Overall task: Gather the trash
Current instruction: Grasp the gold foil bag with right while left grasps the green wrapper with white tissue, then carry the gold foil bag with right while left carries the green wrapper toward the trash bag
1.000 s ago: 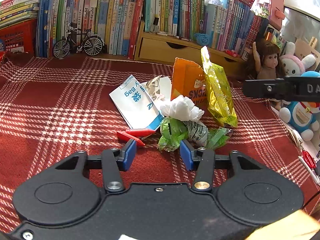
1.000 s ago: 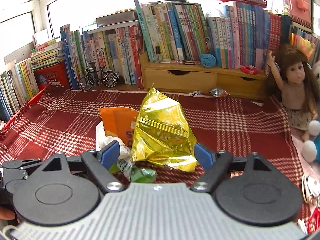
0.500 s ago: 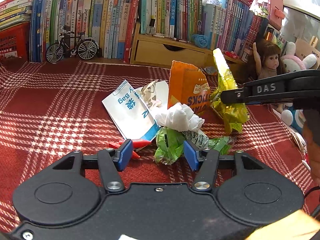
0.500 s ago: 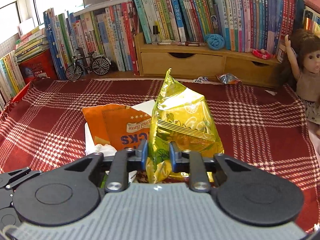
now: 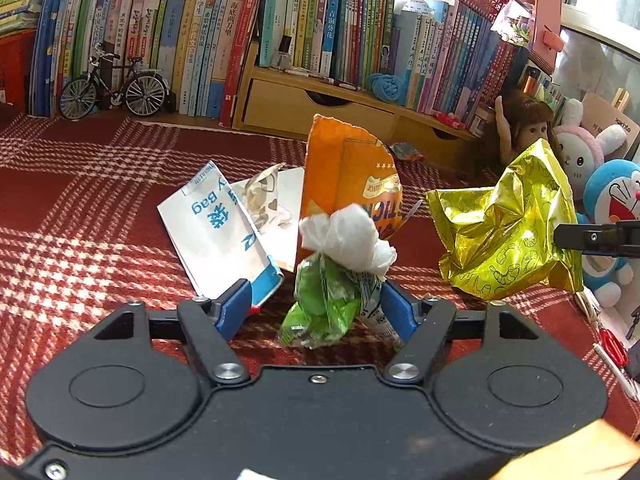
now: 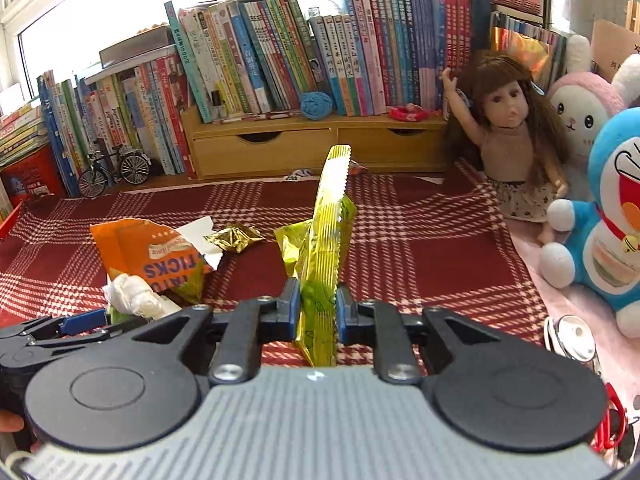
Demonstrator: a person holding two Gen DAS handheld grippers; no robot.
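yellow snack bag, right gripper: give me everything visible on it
The yellow bag is a crinkled, shiny foil snack packet printed with dark shrimp outlines, with a serrated sealed edge on top. It looks empty or nearly so. It is off the red plaid cloth, standing edge-on between the right gripper fingers, whose blue pads flank its lower part. The jaws are opening slightly. From the left wrist view it hangs creased and folded, clear of the other trash, in front of the plush toys.

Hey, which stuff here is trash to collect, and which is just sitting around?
Trash: yellow snack bag, orange snack bag, green wrapper, white tissue, white paper bag.
Lying about: doll, model bicycle, books, plush toys.
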